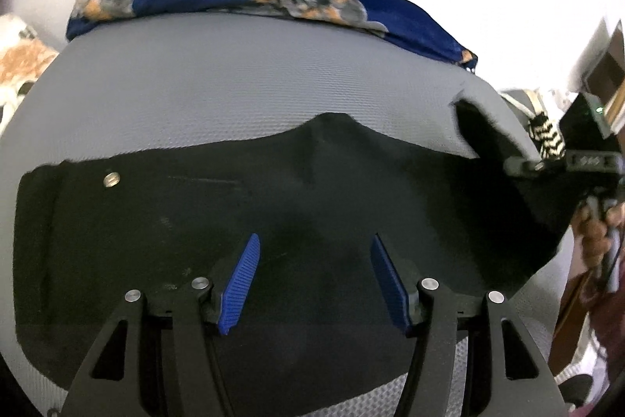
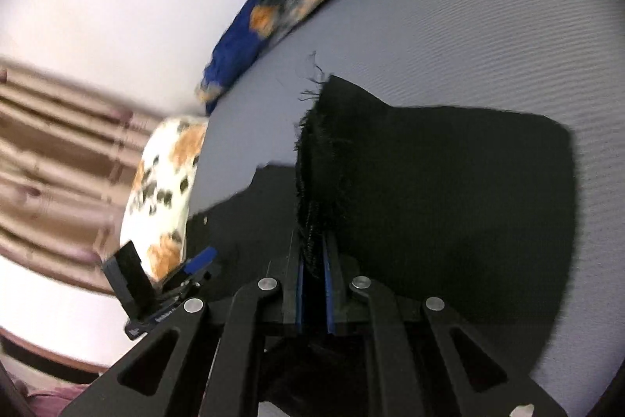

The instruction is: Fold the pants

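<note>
Now I am carrying one end of the pants across the grey surface (image 1: 234, 81) to fold them.

Lying dark across the middle of both views, the single pair of black pants (image 1: 195, 221) is being lifted by my right gripper (image 2: 313, 260), whose fingers are clamping the frayed hem so it travels over; my left gripper (image 1: 312, 280) is hovering, fingers apart, holding nothing, ready to steady the fabric.

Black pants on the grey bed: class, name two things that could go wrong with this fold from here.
1. The right gripper pinches only the frayed hem of the black pants; it could slip free.
2. The left gripper hangs open above the cloth, holding nothing, so the fold could land crooked.
</note>
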Available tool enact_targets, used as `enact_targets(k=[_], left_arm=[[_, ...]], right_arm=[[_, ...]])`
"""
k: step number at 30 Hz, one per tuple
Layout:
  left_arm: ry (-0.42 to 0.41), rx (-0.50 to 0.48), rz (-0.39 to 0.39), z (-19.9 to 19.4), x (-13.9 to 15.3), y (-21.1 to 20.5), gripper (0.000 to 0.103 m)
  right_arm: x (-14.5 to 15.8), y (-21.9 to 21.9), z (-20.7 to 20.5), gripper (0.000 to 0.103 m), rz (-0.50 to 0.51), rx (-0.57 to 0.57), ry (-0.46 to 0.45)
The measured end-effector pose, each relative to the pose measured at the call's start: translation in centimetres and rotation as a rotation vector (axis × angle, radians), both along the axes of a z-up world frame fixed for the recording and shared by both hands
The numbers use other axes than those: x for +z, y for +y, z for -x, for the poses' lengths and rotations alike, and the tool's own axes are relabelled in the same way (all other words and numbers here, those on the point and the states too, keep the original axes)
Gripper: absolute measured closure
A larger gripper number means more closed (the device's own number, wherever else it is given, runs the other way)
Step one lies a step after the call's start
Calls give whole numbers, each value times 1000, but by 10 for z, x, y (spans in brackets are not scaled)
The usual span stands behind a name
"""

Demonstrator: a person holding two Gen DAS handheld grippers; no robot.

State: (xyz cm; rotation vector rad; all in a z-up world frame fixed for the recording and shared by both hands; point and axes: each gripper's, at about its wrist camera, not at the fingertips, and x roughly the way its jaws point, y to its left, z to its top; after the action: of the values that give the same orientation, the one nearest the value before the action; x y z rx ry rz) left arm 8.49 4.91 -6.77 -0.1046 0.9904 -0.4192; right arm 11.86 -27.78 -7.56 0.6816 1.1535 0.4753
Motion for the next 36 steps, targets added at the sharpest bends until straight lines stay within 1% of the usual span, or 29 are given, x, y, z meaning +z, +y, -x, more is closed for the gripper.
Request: enact_targets(k=[3, 8, 11, 12, 14, 15, 17, 18, 19, 20, 22, 24, 27, 30, 33, 36], left_arm=[[1, 22, 27, 1, 2, 14, 43], [5, 32, 82, 0, 7, 29, 43], [8, 19, 107, 0, 9, 31, 43], [9, 13, 113, 0, 9, 31, 43], [16, 1, 128, 0, 9, 30, 43], [23, -6, 137, -1, 9, 29, 43], [42, -24, 160, -4, 8, 24, 43], [50, -30, 170, -4, 8, 22, 43], [62, -42, 182, -5, 7, 19, 43], [73, -54, 195, -6, 7, 15, 43], [97, -77, 222, -9, 6, 8, 43], [138, -102, 253, -11, 2, 0, 43], [232, -131, 289, -14, -9, -14, 43], [322, -156, 306, -17, -21, -26, 43], [405, -155, 320, -20, -32, -35, 44], [445, -130, 312, -21, -43, -37, 44]], right_arm=[[-16, 38, -7, 94, 3, 66, 31], [-40, 98, -8, 94, 109, 183, 66], [-48, 113, -8, 94, 188, 208, 70], [-49, 114, -8, 93, 188, 205, 69], [-48, 114, -8, 86, 163, 199, 69], [-47, 113, -8, 85, 164, 195, 68], [-44, 110, -6, 74, 154, 188, 68], [-41, 109, -4, 72, 144, 184, 66], [-38, 106, -2, 66, 135, 178, 63], [-33, 102, 1, 63, 133, 161, 53], [-24, 95, 6, 63, 130, 127, 30], [-15, 81, 13, 61, 146, 80, 6], [-8, 58, 22, 58, 162, 7, -10], [-6, 39, 30, 57, 163, -55, -7], [-5, 27, 37, 56, 157, -101, -7], [-7, 18, 42, 56, 130, -141, -5]])
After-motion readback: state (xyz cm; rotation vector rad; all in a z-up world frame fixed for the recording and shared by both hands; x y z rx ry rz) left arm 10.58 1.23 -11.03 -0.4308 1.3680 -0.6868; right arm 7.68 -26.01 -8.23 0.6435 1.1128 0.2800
